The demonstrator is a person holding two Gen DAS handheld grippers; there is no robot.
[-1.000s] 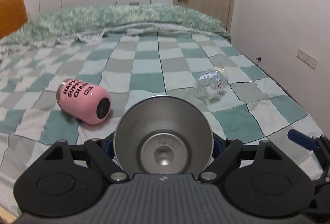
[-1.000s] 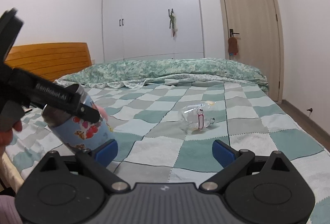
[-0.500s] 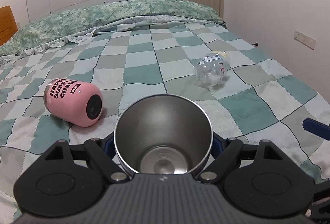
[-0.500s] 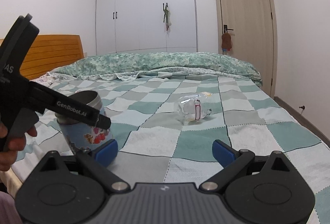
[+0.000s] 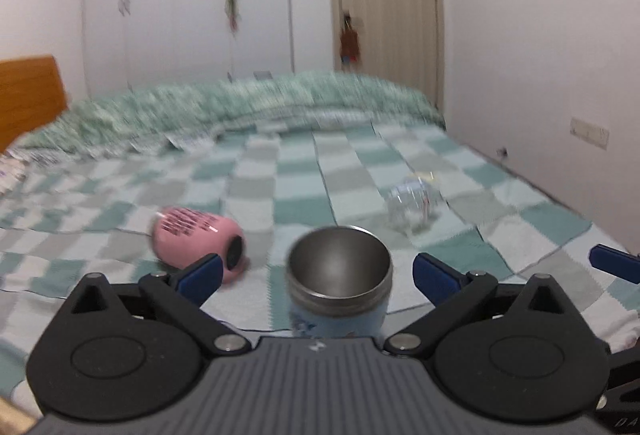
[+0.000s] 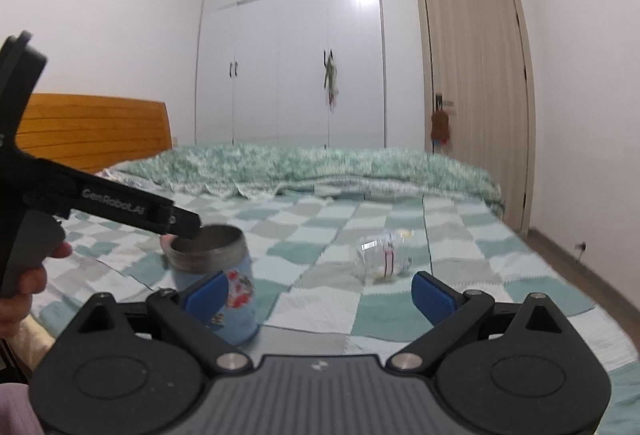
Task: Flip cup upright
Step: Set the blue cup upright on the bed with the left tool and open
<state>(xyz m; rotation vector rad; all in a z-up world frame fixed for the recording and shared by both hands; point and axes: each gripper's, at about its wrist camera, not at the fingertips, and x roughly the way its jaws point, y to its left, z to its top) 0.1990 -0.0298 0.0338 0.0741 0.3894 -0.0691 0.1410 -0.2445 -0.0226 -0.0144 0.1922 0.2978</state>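
Observation:
A light blue cup (image 5: 339,287) with a steel rim and flower print stands upright on the checked bed cover; it also shows in the right wrist view (image 6: 218,275). My left gripper (image 5: 316,273) is open, its blue pads (image 5: 200,272) apart from the cup on both sides. Its arm (image 6: 120,209) shows above the cup in the right wrist view. My right gripper (image 6: 320,291) is open and empty, to the right of the cup.
A pink cup (image 5: 198,243) lies on its side to the left. A clear glass cup (image 5: 414,207) lies on its side further right, seen also in the right wrist view (image 6: 384,257). A folded green duvet (image 6: 320,167), headboard (image 6: 92,131) and wall bound the bed.
The left gripper has let go of the blue cup, opened and drawn back. The cup, tilted and held before, now stands upright on the bed.

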